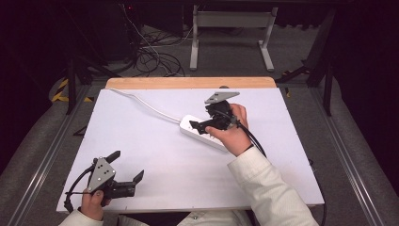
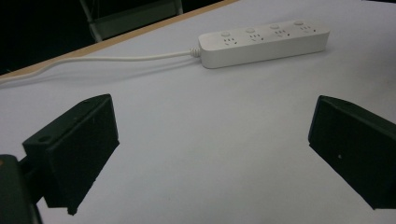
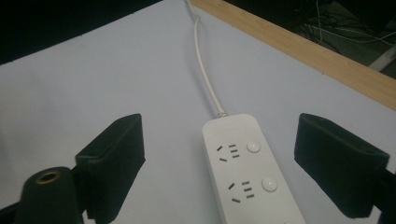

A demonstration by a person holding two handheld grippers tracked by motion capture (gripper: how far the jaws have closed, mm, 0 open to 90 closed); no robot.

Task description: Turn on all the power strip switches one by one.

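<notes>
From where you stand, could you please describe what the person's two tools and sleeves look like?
Both tools are black, each with two blocky black jaws. The left tool and the right tool each carry a grey three-cornered plate with small dark holes on top. A black cable trails from each toward the person. The sleeves are cream-white, the right sleeve loosely creased.

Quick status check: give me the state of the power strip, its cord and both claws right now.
Power strip: flat on the white table, all visible sockets empty, nothing plugged in.
Cord: attached to the strip's end, trailing toward the table's far edge.
Right claw: open, jaws either side of the strip, not touching it.
Left claw: open, nothing between the jaws.
</notes>
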